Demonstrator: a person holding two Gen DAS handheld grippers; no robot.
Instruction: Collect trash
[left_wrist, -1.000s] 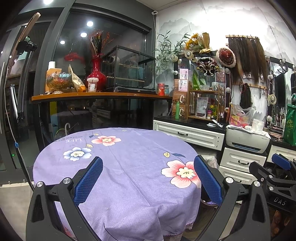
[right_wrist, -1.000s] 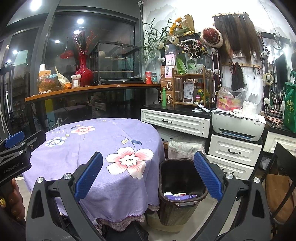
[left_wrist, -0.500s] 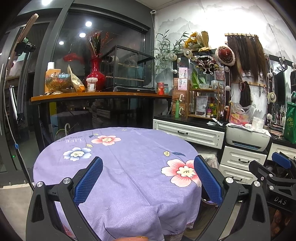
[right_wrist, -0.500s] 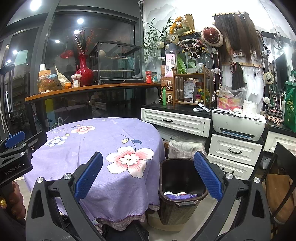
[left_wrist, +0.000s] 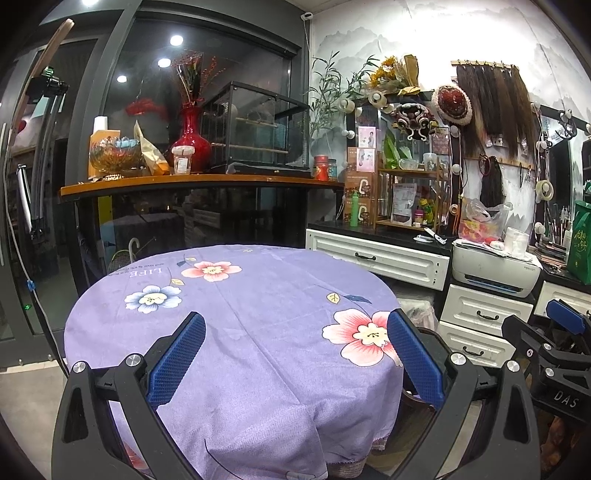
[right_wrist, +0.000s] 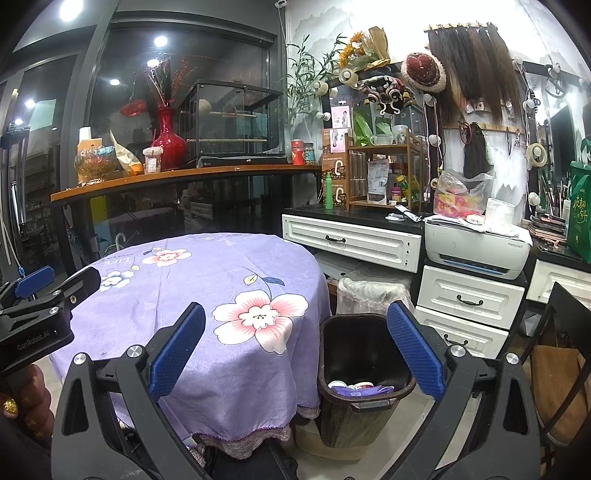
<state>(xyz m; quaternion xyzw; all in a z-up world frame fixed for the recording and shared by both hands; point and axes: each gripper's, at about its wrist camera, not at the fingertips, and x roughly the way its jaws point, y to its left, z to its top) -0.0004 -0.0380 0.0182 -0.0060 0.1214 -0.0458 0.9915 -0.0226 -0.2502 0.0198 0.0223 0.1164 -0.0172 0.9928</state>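
Purple floral cloth (left_wrist: 236, 332): covers the round counter.
Left tool (left_wrist: 295, 365): blue pads spread apart, holding nothing, above the cloth.
Right tool (right_wrist: 295, 363): spread apart, holding nothing.
Dark bin (right_wrist: 364, 373): on the floor right of the counter, trash (right_wrist: 356, 387) inside.

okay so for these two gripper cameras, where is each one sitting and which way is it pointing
Left wrist: on the left gripper, above the near edge of the round table, facing the counter; the right gripper shows at right.
Right wrist: on the right gripper, further right, facing the table edge and the dark trash bin; the left gripper and a hand show at left.
Shared: floral tablecloth, red vase, white printer. Both jaws open, empty.
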